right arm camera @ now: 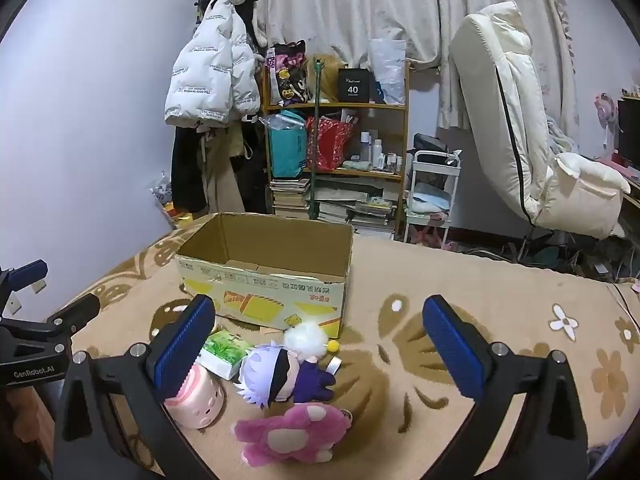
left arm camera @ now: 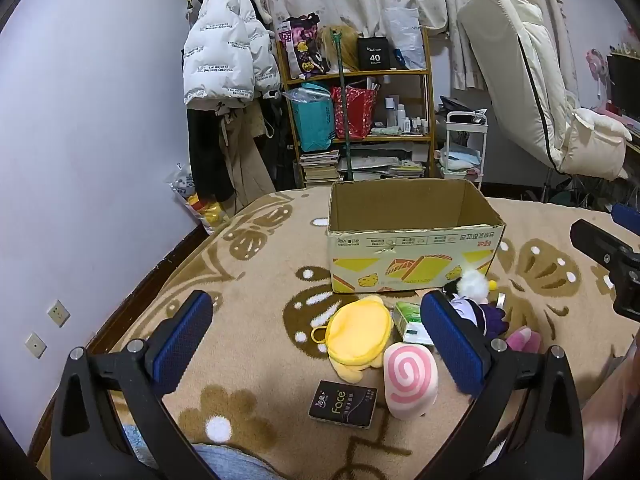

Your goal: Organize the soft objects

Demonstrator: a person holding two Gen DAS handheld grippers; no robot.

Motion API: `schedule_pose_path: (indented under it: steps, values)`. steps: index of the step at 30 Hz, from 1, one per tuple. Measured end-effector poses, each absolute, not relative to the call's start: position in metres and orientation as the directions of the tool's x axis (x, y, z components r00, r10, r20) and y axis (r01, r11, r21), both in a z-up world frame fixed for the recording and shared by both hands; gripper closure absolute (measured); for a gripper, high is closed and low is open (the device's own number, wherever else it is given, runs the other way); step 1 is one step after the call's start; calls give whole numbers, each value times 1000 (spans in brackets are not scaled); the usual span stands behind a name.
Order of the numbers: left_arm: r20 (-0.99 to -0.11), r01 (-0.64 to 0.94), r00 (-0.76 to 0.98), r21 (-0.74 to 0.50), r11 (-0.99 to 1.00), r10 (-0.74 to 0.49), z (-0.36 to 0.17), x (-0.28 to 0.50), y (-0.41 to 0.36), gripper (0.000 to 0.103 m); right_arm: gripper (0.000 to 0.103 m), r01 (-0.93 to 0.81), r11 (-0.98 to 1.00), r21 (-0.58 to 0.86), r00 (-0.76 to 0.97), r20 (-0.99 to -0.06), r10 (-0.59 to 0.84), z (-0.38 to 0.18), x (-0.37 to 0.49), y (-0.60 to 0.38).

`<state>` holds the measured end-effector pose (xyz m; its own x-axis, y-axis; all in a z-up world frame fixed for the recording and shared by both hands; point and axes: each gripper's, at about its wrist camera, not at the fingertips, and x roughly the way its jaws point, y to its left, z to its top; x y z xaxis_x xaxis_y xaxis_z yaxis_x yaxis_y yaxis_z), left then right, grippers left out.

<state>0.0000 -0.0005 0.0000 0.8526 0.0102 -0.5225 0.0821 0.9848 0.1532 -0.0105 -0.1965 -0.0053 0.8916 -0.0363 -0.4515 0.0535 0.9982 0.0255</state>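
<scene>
While both tools hang above the patterned blanket point(left arm camera: 248, 280), the left wrist view shows the left gripper point(left arm camera: 316, 344) with its blue ribbed pads spread wide and nothing between them. Below it lie a yellow plush pouch point(left arm camera: 358, 334), round and flat with a small ring at its side, and a pink swirl cushion point(left arm camera: 408, 380), thick and smooth. Both look light and will likely squash under pressure, so a hold across the thick middle seems safest. A dark tissue pack point(left arm camera: 344, 402) lies just beside the cushion; it looks firmer, with slippery wrapping. The open cardboard box point(left arm camera: 412, 240) stands behind them, stiff and empty as far as can be seen. From the right wrist view, the right gripper point(right arm camera: 320, 348) is also wide open and holds nothing. Under it lie a doll with white hair point(right arm camera: 280, 372) and a pink fuzzy toy point(right arm camera: 292, 432), near each other, and a green tissue pack point(right arm camera: 224, 354) beside the left pad. The doll's big head seems the fullest place to pinch; the fuzzy toy should grip well at its body.
</scene>
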Motion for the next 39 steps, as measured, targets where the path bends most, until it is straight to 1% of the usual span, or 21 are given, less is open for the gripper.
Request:
schedule_pose_path:
  steps: [39]
  values:
    - [-525, 71, 851, 148, 986, 18, 1, 0, 0, 0, 0, 48, 998, 41, 883, -468, -23, -10, -8, -195]
